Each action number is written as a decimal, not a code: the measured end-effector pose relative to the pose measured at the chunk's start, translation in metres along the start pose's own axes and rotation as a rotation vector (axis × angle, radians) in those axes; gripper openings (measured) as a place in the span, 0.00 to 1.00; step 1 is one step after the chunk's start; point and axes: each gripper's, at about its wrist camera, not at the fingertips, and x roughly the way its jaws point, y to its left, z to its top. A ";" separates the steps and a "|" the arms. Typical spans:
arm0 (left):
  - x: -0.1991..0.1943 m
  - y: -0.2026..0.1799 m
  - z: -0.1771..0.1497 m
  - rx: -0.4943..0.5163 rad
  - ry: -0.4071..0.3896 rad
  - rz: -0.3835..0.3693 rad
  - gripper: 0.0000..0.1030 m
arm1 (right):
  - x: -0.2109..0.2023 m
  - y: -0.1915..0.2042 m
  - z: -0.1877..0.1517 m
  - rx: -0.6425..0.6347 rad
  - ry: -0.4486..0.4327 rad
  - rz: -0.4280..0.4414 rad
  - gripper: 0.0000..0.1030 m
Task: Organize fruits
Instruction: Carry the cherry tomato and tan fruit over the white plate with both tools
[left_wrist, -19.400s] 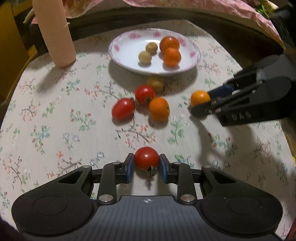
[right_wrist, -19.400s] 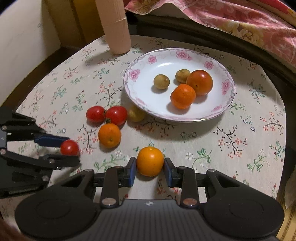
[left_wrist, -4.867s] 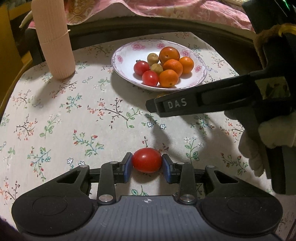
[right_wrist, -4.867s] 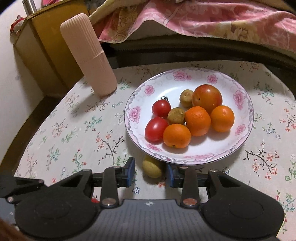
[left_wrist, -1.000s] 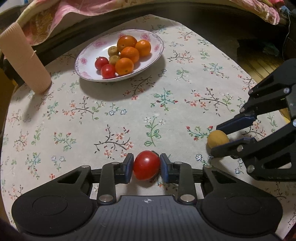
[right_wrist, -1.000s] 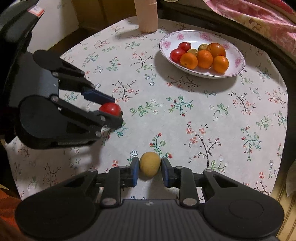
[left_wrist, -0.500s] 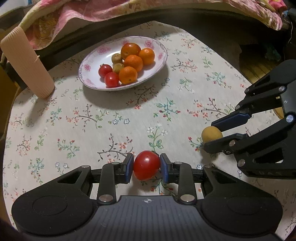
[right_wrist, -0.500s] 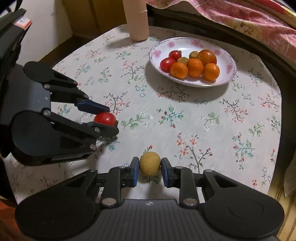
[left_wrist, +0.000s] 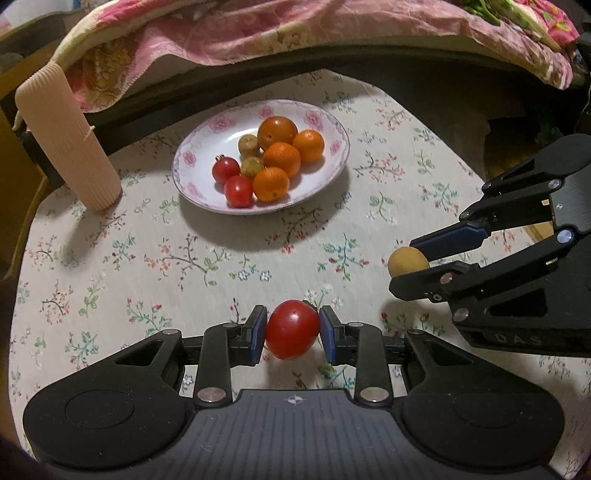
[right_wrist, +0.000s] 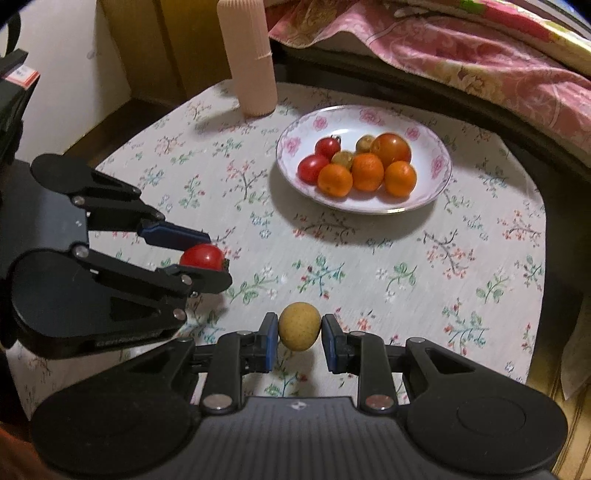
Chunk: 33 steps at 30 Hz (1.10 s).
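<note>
My left gripper (left_wrist: 292, 334) is shut on a red tomato (left_wrist: 292, 334) and holds it above the floral tablecloth; it also shows in the right wrist view (right_wrist: 202, 256). My right gripper (right_wrist: 299, 326) is shut on a small yellow-brown fruit (right_wrist: 299, 326), seen from the left wrist view at the right (left_wrist: 408, 261). A white plate with pink flowers (left_wrist: 207, 149) (right_wrist: 436, 177) stands at the far side of the table. It holds several fruits: red tomatoes, oranges and small brownish ones.
A ribbed pink cylinder (left_wrist: 66, 136) (right_wrist: 251, 55) stands upright left of the plate. A pink floral blanket (left_wrist: 295, 33) lies on the bed behind the table. The table's right edge (right_wrist: 546, 258) drops off to the floor.
Both grippers have moved forward toward the plate with their fruits still held; the plate looks larger and nearer than half a second ago.
</note>
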 end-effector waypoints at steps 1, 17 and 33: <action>0.000 0.000 0.002 -0.005 -0.003 0.001 0.37 | 0.000 -0.001 0.003 0.003 -0.007 -0.003 0.26; -0.002 0.019 0.051 -0.081 -0.096 0.051 0.36 | -0.003 -0.024 0.056 0.085 -0.113 -0.067 0.26; 0.024 0.030 0.083 -0.105 -0.118 0.093 0.35 | 0.016 -0.052 0.087 0.147 -0.163 -0.104 0.26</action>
